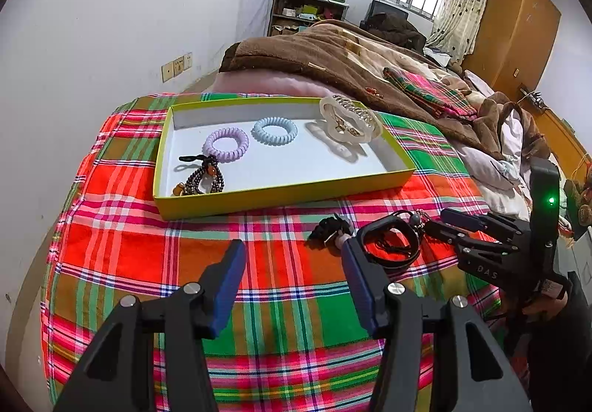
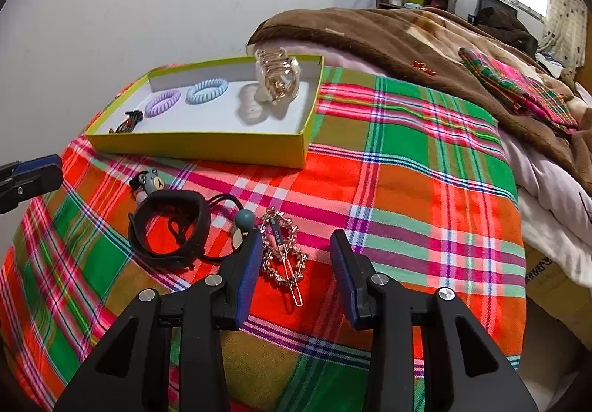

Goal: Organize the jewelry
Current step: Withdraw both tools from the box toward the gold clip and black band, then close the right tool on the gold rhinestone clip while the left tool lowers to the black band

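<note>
A yellow-green box (image 1: 281, 195) (image 2: 207, 147) on the plaid cloth holds a purple coil hair tie (image 1: 225, 144) (image 2: 162, 102), a blue coil hair tie (image 1: 274, 130) (image 2: 206, 91), a clear claw clip (image 1: 349, 119) (image 2: 277, 79) and a bead bracelet (image 1: 203, 177). In front of it lie a black band (image 1: 390, 245) (image 2: 168, 228), a bear hair tie (image 2: 148, 184) and a gold rhinestone hair clip (image 2: 283, 256). My left gripper (image 1: 292, 264) is open above bare cloth, left of the band. My right gripper (image 2: 296, 256) (image 1: 455, 227) is open, with the gold clip between its fingers.
The plaid cloth (image 2: 407, 171) covers the near end of a bed. A brown blanket (image 1: 333, 49) and a folded plaid cloth (image 2: 518, 90) lie behind the box. A white wall is on the left, with shelves (image 1: 303, 8) and a wardrobe (image 1: 514, 30) at the far end.
</note>
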A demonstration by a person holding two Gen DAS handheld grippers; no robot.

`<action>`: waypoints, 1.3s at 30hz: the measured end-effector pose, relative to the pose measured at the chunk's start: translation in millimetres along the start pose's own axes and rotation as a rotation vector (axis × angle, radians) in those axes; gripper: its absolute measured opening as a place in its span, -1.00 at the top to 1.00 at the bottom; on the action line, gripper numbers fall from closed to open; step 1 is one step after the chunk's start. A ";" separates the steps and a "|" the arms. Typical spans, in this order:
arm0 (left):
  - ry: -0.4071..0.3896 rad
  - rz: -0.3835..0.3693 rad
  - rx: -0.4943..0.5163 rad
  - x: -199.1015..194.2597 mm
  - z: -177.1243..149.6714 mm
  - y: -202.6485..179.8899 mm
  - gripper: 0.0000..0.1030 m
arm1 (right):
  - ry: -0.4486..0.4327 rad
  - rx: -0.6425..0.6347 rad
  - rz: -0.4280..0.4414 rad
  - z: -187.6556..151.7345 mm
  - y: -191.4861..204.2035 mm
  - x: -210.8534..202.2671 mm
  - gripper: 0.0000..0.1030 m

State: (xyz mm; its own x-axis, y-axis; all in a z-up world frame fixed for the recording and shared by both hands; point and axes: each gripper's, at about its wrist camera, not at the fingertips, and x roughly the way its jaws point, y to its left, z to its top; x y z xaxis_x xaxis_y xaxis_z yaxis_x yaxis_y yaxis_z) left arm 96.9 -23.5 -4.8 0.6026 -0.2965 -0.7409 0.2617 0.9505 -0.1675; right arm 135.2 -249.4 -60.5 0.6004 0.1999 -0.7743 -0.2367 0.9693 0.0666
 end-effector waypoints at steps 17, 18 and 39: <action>0.022 0.007 0.003 4.0 -6.7 -8.8 -0.09 | -0.003 -0.026 -0.016 -6.0 2.0 -3.7 0.47; 0.023 0.007 0.004 3.9 -6.7 -8.2 -0.09 | -0.003 -0.026 -0.015 -6.5 2.0 -4.2 0.47; 0.045 -0.009 0.058 16.0 -2.2 -35.8 -0.09 | -0.083 0.021 -0.022 -21.5 -10.1 -43.1 0.48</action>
State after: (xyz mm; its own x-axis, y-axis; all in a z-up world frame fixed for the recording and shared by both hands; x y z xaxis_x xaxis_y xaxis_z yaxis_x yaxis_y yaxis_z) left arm 95.5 -62.0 -12.1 0.5659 -0.2993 -0.7682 0.3111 0.9404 -0.1373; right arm 95.2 -270.9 -41.4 0.6665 0.1885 -0.7212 -0.2069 0.9763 0.0639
